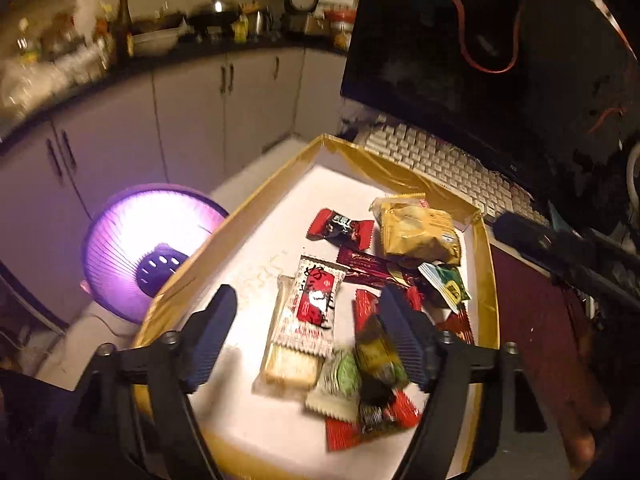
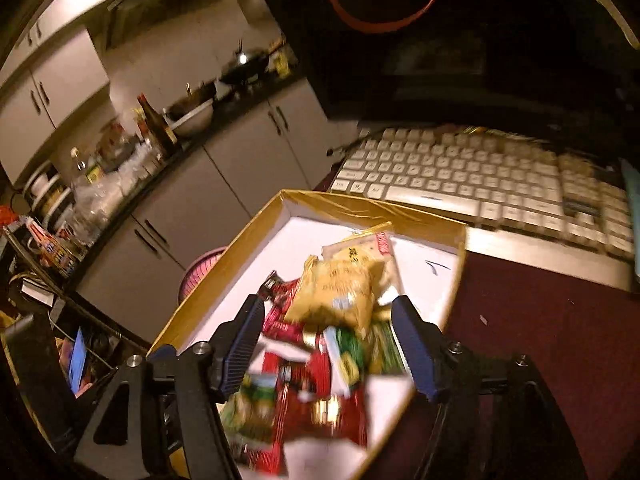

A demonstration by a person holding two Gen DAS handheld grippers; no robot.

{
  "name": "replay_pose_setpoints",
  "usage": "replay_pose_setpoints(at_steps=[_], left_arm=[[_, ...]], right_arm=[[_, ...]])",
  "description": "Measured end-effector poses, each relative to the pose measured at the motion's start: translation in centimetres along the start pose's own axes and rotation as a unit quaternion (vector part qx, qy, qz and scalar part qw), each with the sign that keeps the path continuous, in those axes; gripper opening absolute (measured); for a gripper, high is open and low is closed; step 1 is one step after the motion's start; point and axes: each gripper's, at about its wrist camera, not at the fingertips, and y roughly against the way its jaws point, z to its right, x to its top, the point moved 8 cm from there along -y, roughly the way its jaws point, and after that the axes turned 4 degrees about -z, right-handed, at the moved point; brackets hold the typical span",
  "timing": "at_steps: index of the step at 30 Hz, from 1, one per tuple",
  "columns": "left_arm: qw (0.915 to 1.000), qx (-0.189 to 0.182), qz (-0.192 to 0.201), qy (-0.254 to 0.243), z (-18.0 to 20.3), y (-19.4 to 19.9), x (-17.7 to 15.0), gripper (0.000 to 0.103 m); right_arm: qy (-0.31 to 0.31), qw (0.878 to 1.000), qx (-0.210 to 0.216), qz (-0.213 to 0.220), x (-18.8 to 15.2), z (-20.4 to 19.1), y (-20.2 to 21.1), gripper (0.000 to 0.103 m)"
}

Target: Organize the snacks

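Observation:
A gold-walled box (image 1: 248, 216) with a white floor holds several wrapped snacks. Among them are a white and red cracker pack (image 1: 308, 312), a yellow bag (image 1: 420, 232), a dark red candy (image 1: 340, 228), a maroon bar (image 1: 372, 270) and a green and white sweet (image 1: 340, 380). My left gripper (image 1: 308, 320) hangs open over the box, its pads touching nothing. In the right wrist view the same box (image 2: 224, 272) shows the yellow bag (image 2: 340, 292) on a blurred heap of red and green wrappers (image 2: 316, 392). My right gripper (image 2: 326, 336) is open above that heap, holding nothing.
A white keyboard (image 2: 480, 184) lies behind the box under a dark monitor (image 1: 480, 60). A purple basket (image 1: 132, 248) sits left of the box, below table level. A dark red mat (image 2: 540, 340) covers the table to the right. Kitchen cabinets and a cluttered counter (image 1: 120, 52) stand behind.

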Motion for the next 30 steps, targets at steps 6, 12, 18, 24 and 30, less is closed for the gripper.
replay_pose_setpoints(at_steps=[6,12,18,24,30], left_arm=[[0.9992,0.027,0.005,-0.029,1.8,2.6,-1.9,0.078],[0.9975,0.057,0.005,-0.042,2.5,3.8,-3.6,0.078],[0.996,0.075,0.01,-0.047,2.8,4.8,-4.2,0.078],[0.9949,0.085,0.01,-0.054,3.2,5.3,-4.4,0.079],[0.9945,0.089,0.011,-0.054,3.1,5.5,-4.6,0.079]], right_arm=[[-0.015,1.0,-0.016,0.014,-5.1,1.5,3.8,0.073],[-0.019,1.0,-0.017,0.0,-8.1,3.0,5.1,0.073],[0.0,1.0,-0.007,0.0,-8.8,2.4,5.9,0.073],[0.017,1.0,-0.006,0.003,-9.0,1.2,6.5,0.073],[0.023,1.0,-0.006,0.002,-9.0,0.6,6.6,0.073]])
